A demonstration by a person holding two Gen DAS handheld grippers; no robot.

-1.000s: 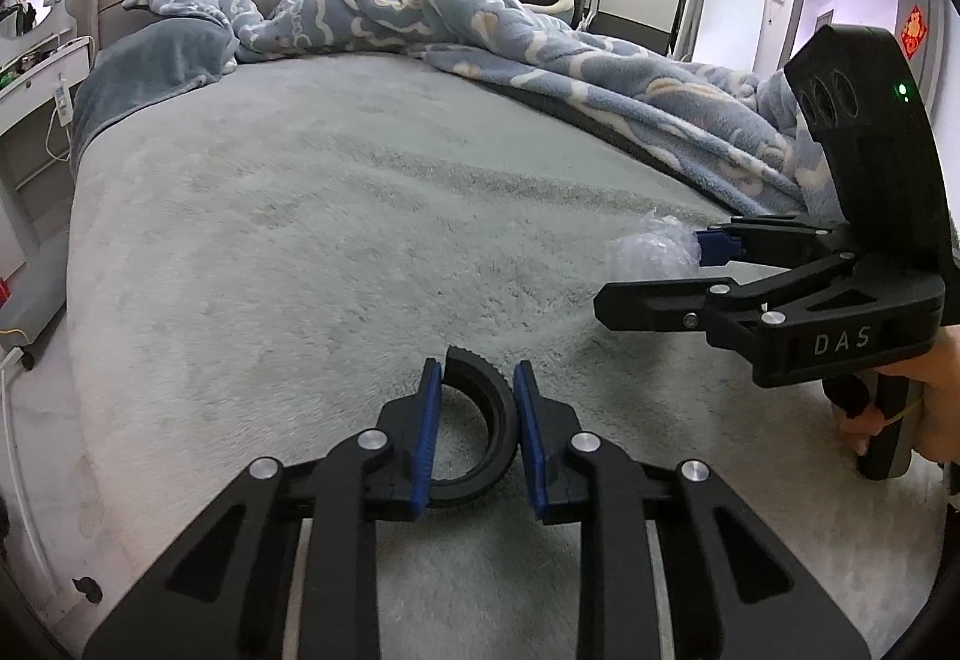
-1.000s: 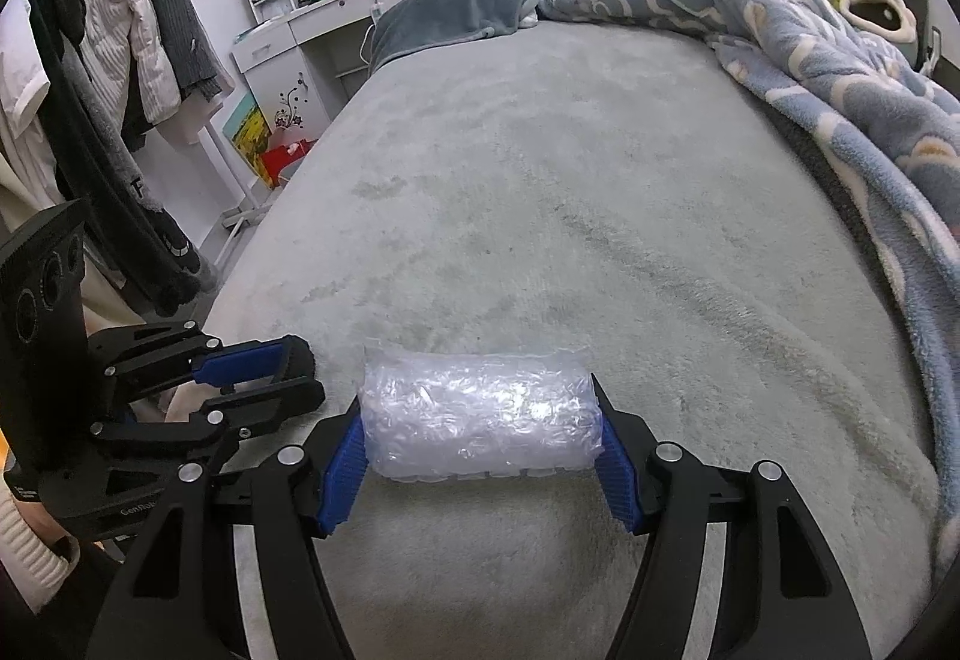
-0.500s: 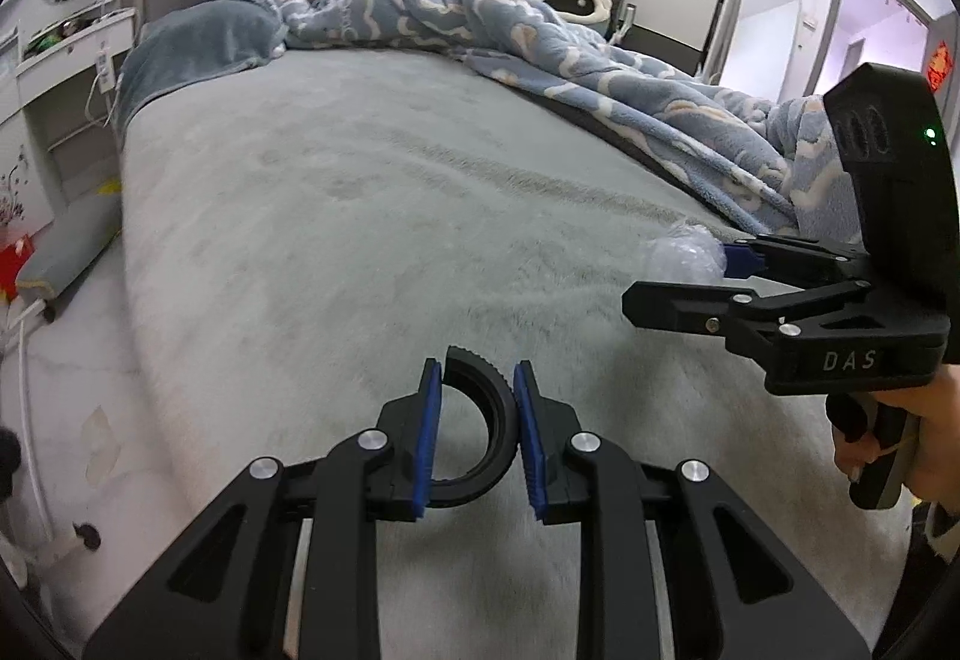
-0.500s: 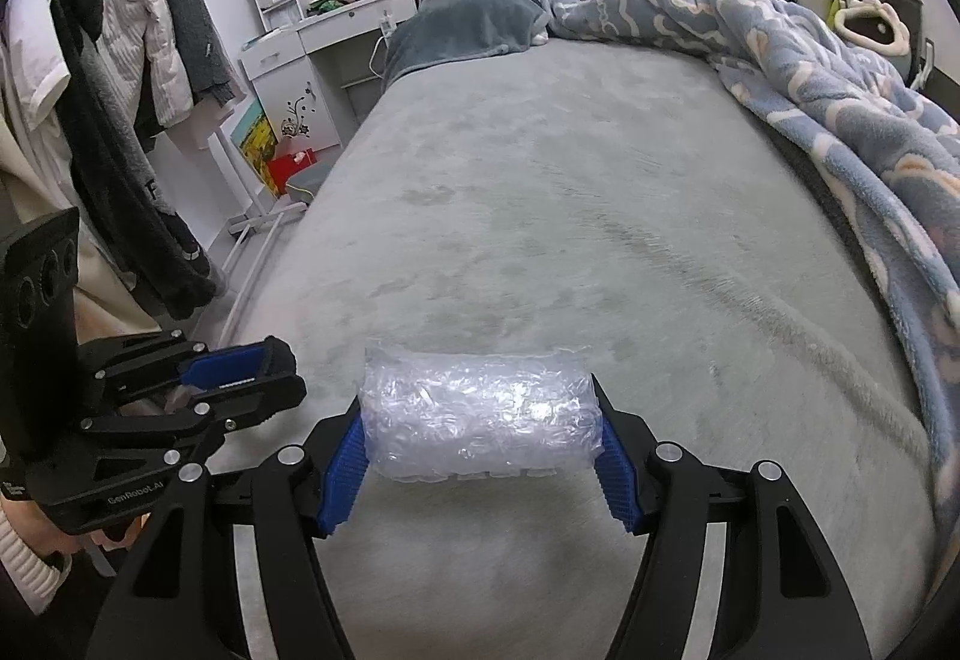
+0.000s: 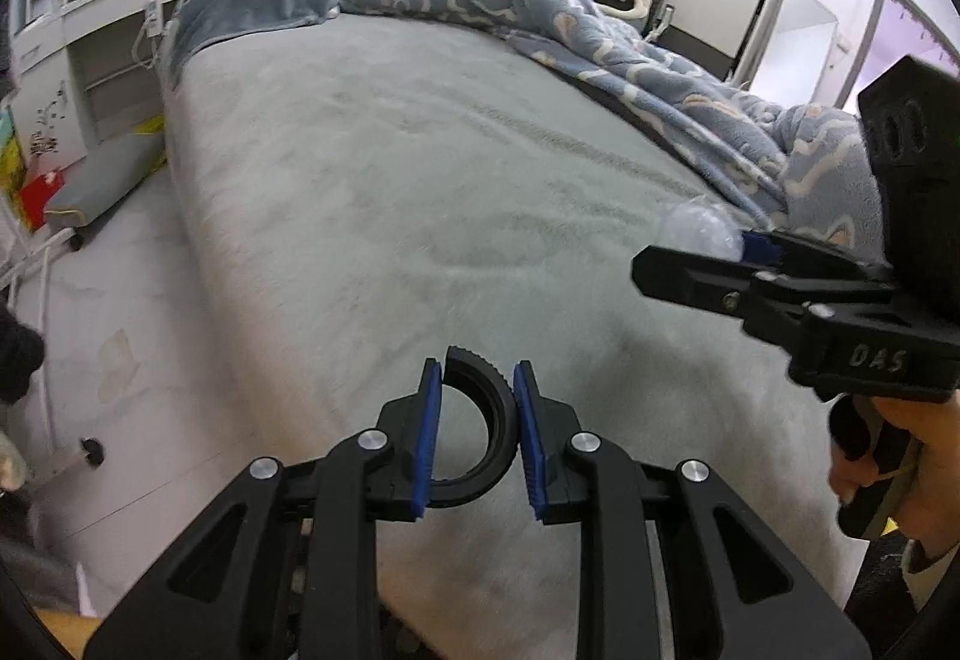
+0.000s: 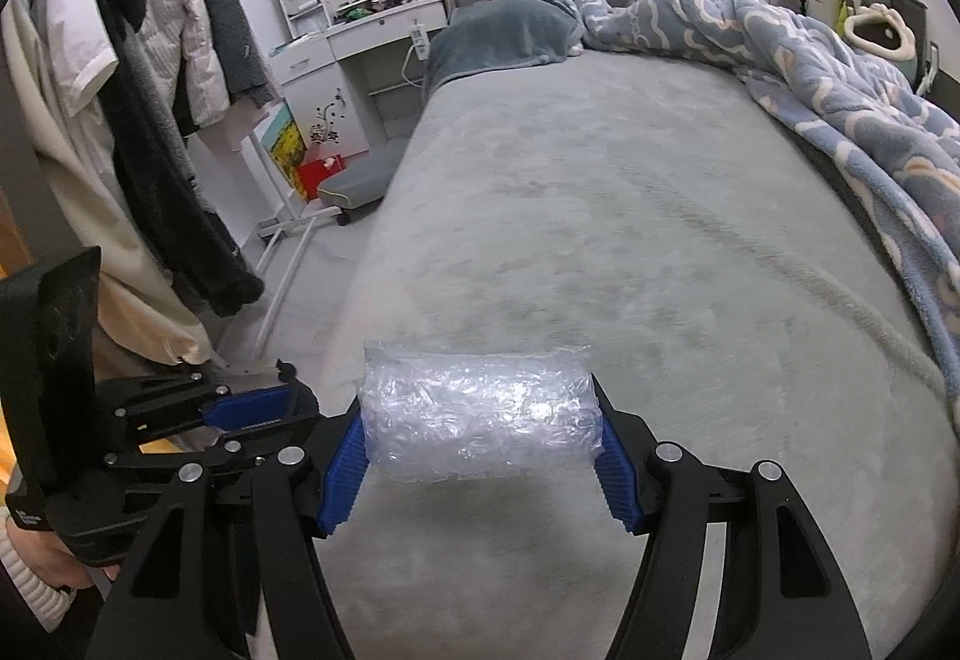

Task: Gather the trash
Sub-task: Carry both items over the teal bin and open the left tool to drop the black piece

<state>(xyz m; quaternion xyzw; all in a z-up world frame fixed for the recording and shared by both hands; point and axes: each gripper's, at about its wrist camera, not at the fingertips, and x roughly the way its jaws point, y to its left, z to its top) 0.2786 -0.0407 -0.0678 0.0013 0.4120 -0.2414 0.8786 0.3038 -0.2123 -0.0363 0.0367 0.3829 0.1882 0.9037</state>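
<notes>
Right wrist view: right tool (image 6: 480, 471) clamps a bubble-wrap roll (image 6: 480, 420); left tool (image 5: 477, 435) pinches a black ring (image 5: 483, 423).

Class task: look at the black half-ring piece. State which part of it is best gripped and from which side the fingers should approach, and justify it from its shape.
Grip the black half-ring across its curved band, pads on its flat faces, approaching from the open side of the arc. The band is thin and flat-sided, so it seats squarely; the left gripper holds it this way.
</notes>
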